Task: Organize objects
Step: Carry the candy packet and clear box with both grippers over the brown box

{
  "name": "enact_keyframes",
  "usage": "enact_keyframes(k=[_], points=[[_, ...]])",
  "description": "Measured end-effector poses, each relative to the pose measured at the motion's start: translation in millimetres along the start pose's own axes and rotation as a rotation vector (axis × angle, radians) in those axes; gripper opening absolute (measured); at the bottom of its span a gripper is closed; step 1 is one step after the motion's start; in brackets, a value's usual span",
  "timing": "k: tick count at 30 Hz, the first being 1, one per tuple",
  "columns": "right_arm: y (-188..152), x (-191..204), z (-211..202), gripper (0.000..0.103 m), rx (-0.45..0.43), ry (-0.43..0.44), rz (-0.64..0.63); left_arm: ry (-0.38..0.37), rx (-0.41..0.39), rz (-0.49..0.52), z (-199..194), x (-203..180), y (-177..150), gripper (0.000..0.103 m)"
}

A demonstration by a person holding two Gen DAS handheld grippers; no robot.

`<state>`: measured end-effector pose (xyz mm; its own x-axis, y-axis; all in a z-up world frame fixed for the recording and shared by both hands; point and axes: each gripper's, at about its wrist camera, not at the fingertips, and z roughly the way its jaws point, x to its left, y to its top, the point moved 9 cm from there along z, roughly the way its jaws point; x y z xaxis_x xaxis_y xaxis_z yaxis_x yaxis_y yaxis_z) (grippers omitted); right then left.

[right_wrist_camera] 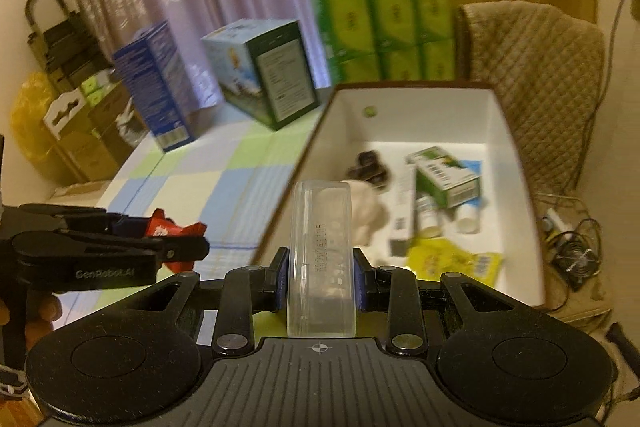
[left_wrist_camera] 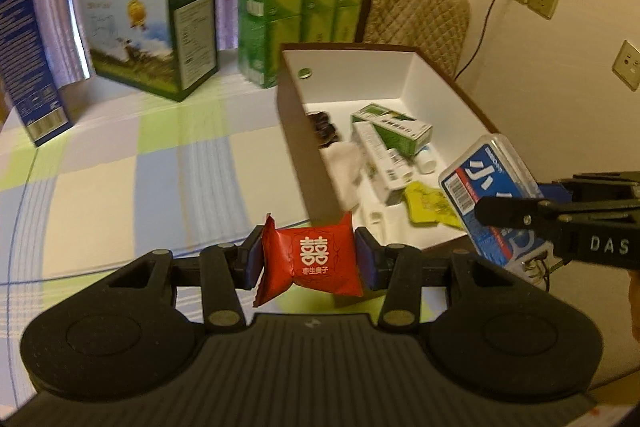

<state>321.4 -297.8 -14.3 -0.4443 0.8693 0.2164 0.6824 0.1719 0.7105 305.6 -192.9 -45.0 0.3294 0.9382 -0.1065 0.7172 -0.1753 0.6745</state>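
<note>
My left gripper [left_wrist_camera: 309, 265] is clamped on the red packet [left_wrist_camera: 310, 265], 1 pad on each crimped end, and the packet hangs clear of the tablecloth [left_wrist_camera: 160, 163]. My right gripper [right_wrist_camera: 320, 269] is clamped on the clear case [right_wrist_camera: 321, 259], which stands on edge between the pads; the left view shows its blue label [left_wrist_camera: 486, 183].

The box [left_wrist_camera: 352, 67] lies at 1 o'clock from the left gripper and at 12 to 1 o'clock from the right. It already holds a green carton [left_wrist_camera: 394, 127], a yellow sachet [left_wrist_camera: 426, 205], a white cloth [left_wrist_camera: 346, 163] and some dark items [left_wrist_camera: 322, 127] too blurred to name.

Step in hand, as I judge it: carry both loads over the rim and release inside.

Recommendations:
1. Lift each load above the near wall [left_wrist_camera: 304, 143] before crossing; the packet sits just short of it.
2. Release the case at 11 o'clock in the box, where the floor looks bare.
3. Stagger the 2 releases, as the grippers are near each other.
4. Part the pads low to prevent bouncing.
</note>
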Motion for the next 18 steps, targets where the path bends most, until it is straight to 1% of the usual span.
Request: enact_keyframes(k=[9,18], points=[[16.5,-50.5,-0.2,0.028,-0.011,-0.043,0.019,-0.031,0.017,0.038,31.1,-41.0,21.2,0.042],[16.2,-86.0,16.9,0.028,0.024,-0.069,0.034,-0.037,0.055,0.052,64.9,-61.7,31.7,0.042]])
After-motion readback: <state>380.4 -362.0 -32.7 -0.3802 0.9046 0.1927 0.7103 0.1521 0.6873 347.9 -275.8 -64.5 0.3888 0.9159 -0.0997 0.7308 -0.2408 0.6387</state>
